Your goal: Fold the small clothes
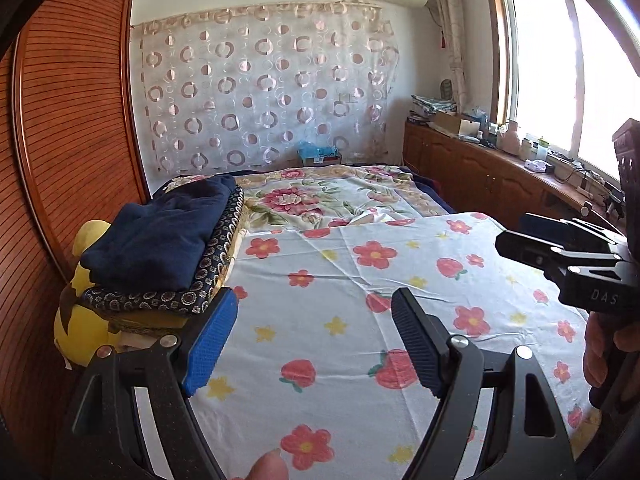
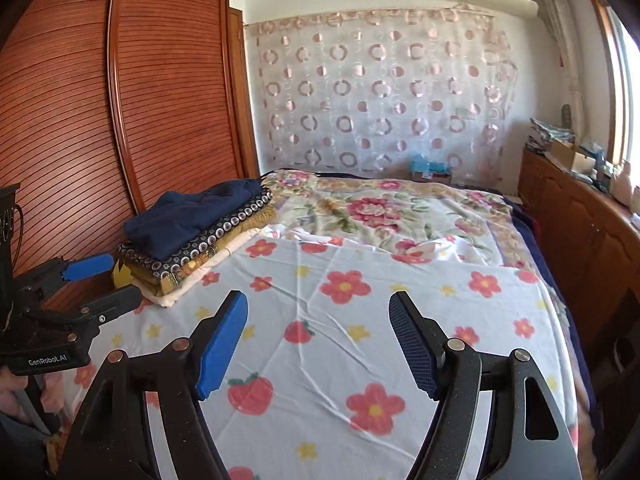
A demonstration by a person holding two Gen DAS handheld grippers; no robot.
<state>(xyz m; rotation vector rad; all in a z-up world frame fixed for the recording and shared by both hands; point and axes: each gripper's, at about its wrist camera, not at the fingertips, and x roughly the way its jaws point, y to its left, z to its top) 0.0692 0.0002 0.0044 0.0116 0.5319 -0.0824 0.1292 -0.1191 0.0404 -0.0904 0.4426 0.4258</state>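
Hovering above the flowered sheet [image 1: 360,280] on the bed, the left tongs [image 1: 316,344] and right tongs [image 2: 320,344] both gape wide with nothing between them; the folded clothes stack [image 2: 200,232], navy piece on top, sits at the bed's left edge beside the wardrobe [image 2: 80,100]

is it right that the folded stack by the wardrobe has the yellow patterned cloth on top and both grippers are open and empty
Not quite: the navy garment tops the folded stack, as the right wrist view shows. The left gripper and right gripper are indeed open and empty.
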